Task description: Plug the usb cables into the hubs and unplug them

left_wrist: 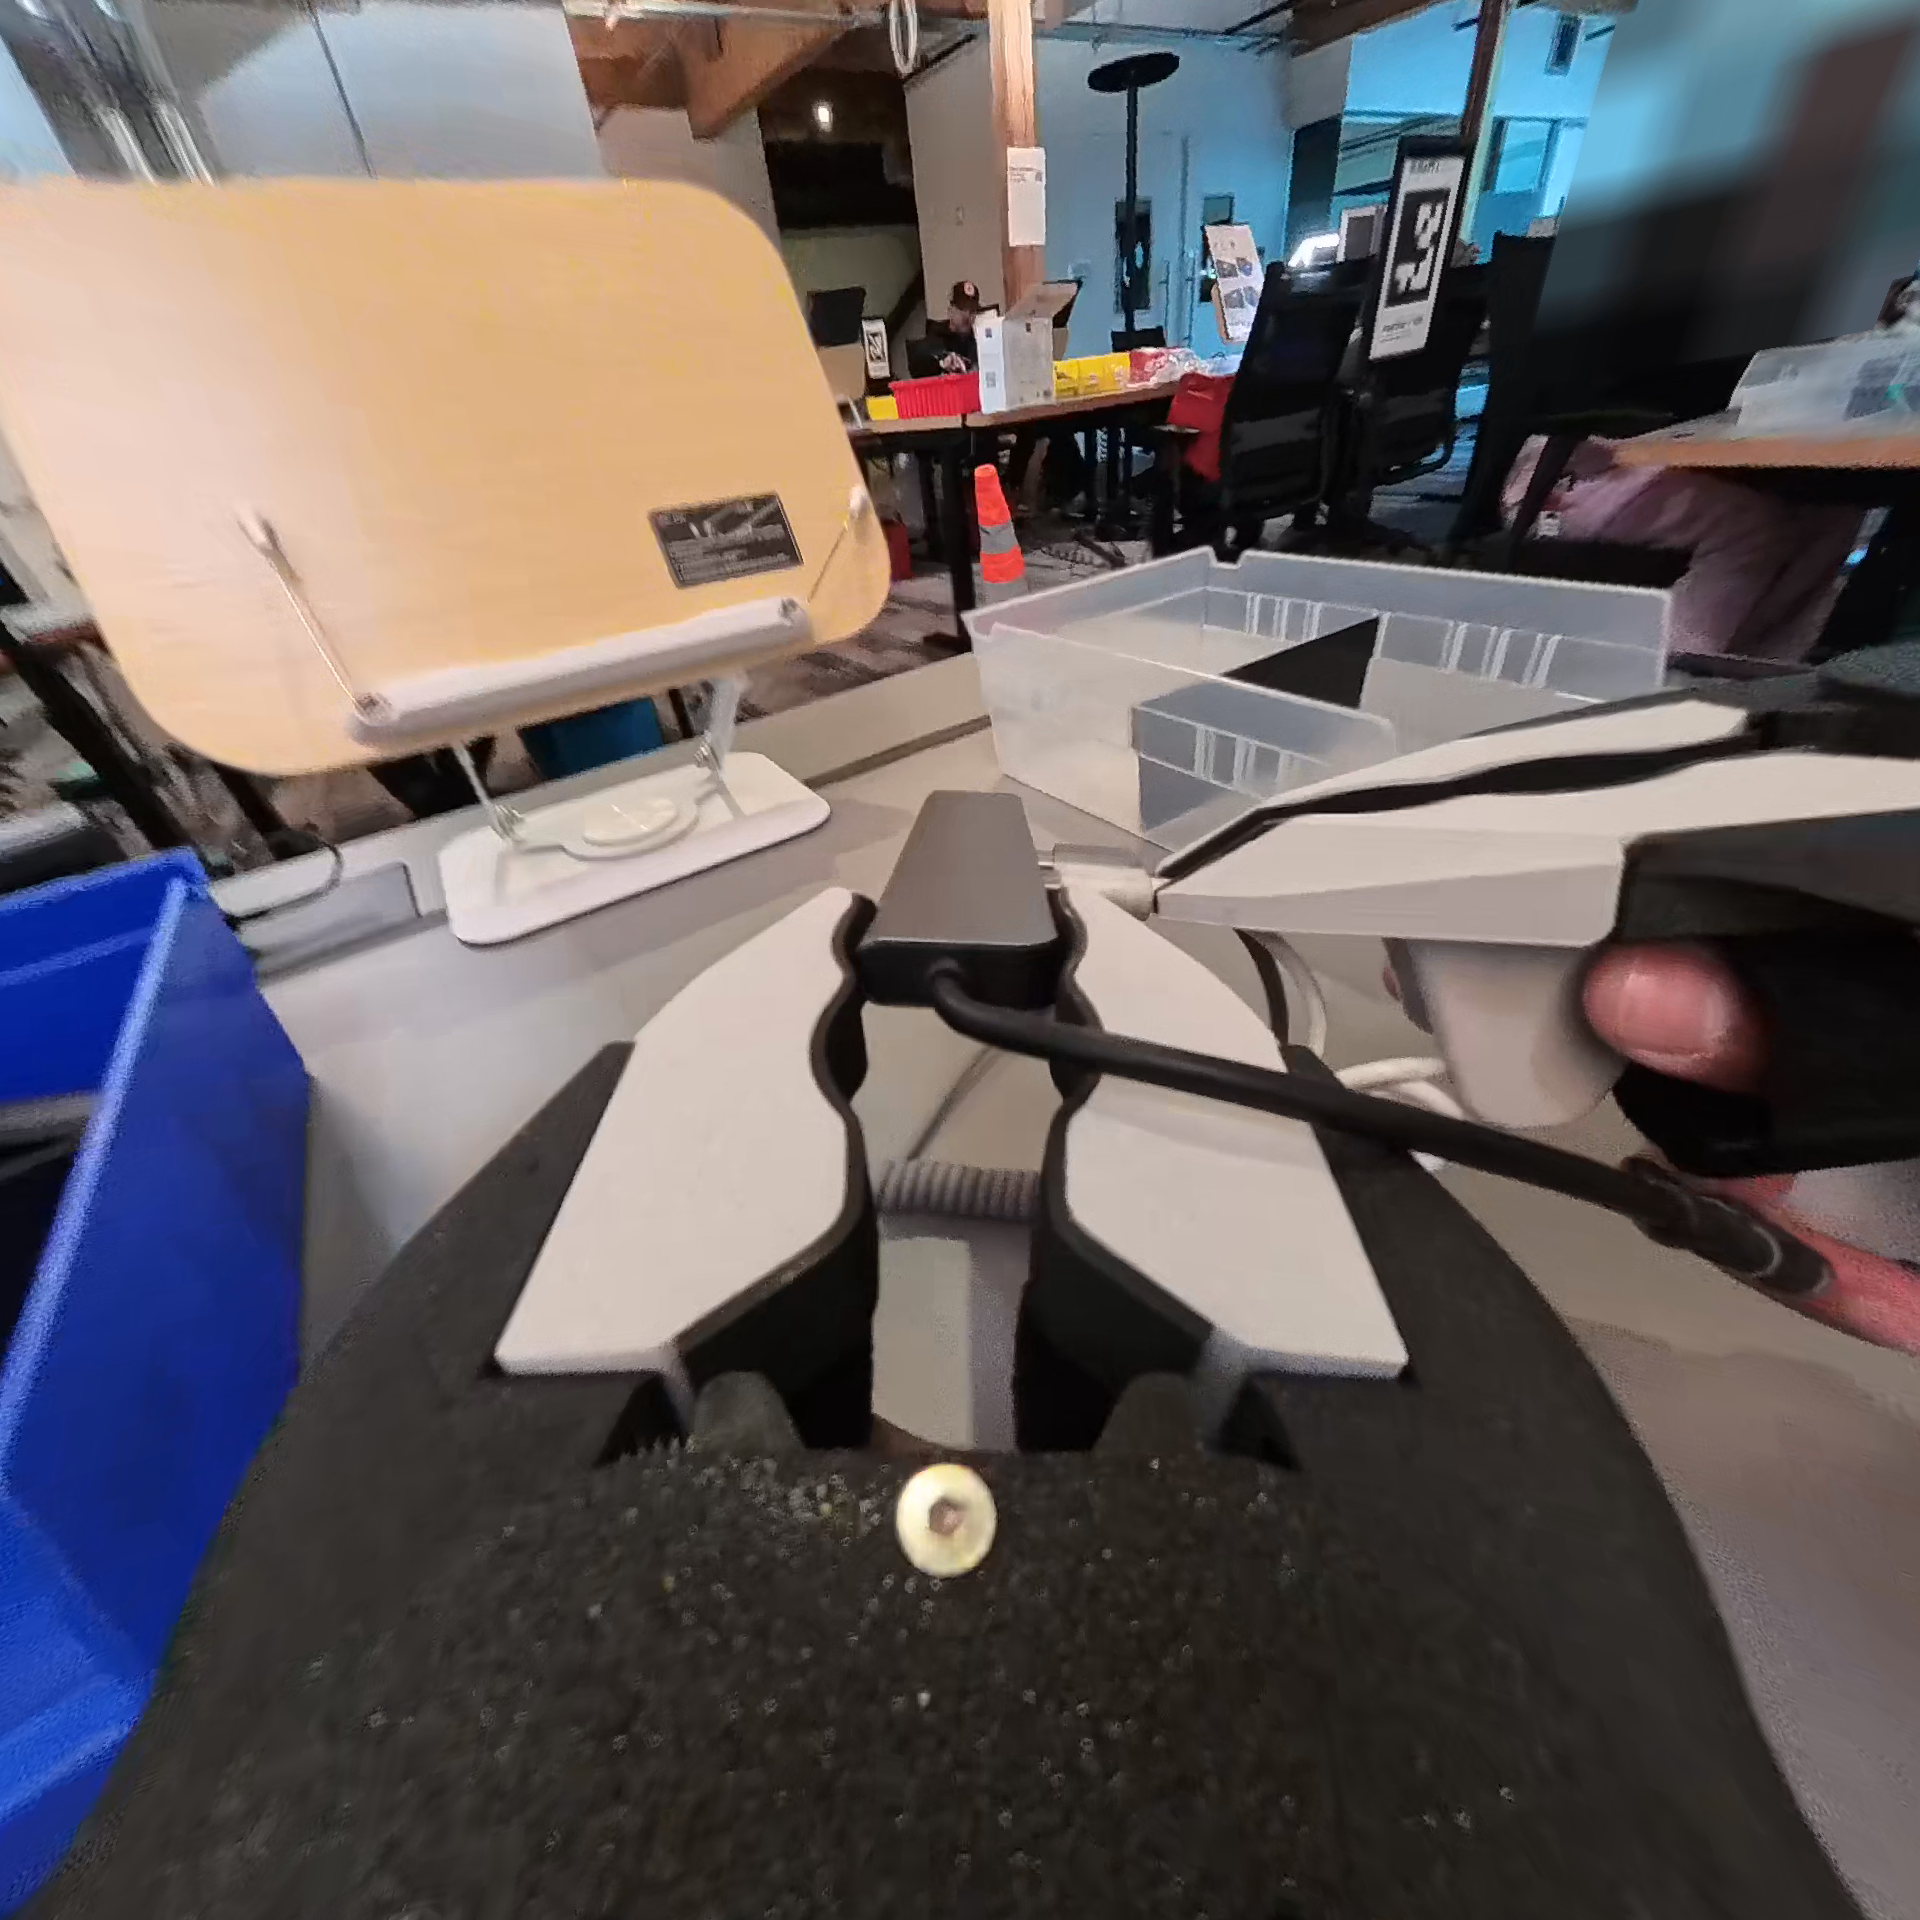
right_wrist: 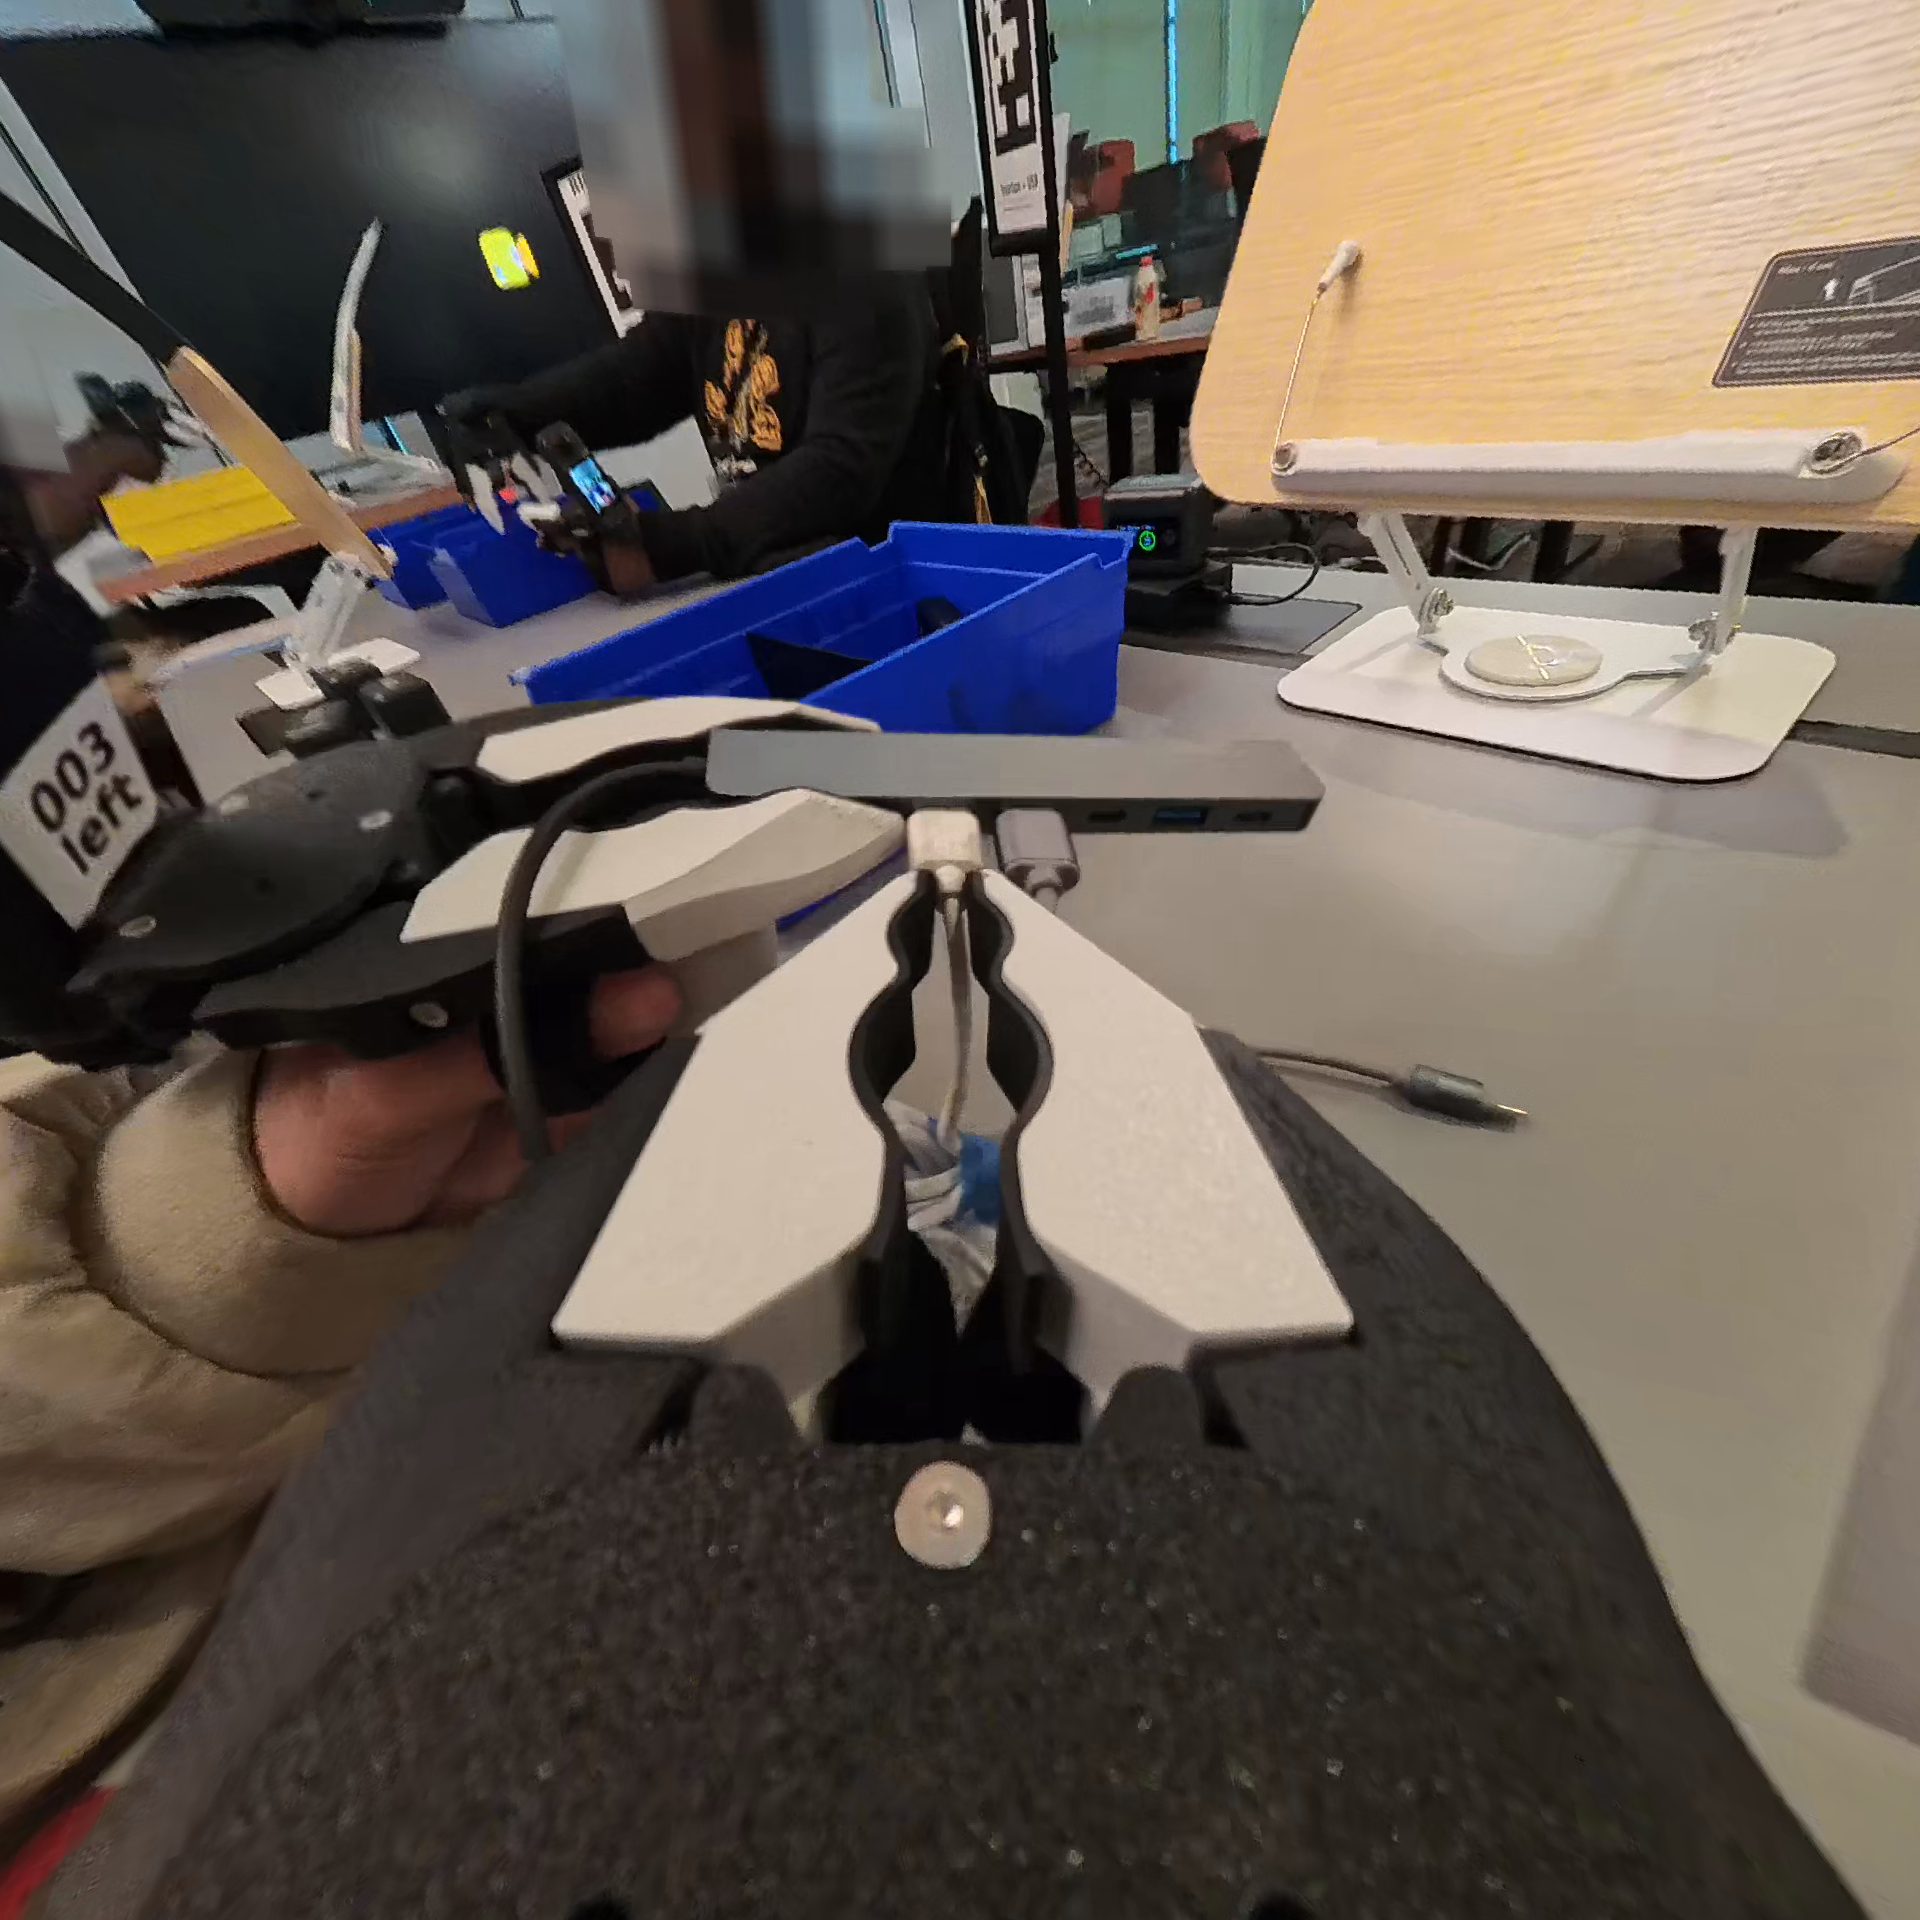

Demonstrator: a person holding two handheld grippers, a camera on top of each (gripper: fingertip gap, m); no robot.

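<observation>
Left gripper (left_wrist: 958,940) is clamped on the cable end of the dark grey USB hub (left_wrist: 961,883), fingers pressing both long sides; the hub is held level just above the grey table (left_wrist: 520,997), its own black lead (left_wrist: 1299,1091) trailing back over the right finger. Right gripper (right_wrist: 948,881) is pinched shut on the white USB cable (right_wrist: 961,997) directly behind its white plug (right_wrist: 943,836), which sits at a port on the hub's side face (right_wrist: 1018,769); how deeply it is seated cannot be told. Just beside it a grey plug (right_wrist: 1034,840) is in the next port, and further ports along the same face are open. A hand (right_wrist: 416,1122) in a cream sleeve holds the left gripper's handle. On the table, a loose dark connector (right_wrist: 1444,1091) lies well apart to the right. Beyond the hub: a blue divided bin (right_wrist: 1039,644), a clear divided bin (left_wrist: 1091,665), and a wooden book stand (right_wrist: 1558,260) on a white base.
</observation>
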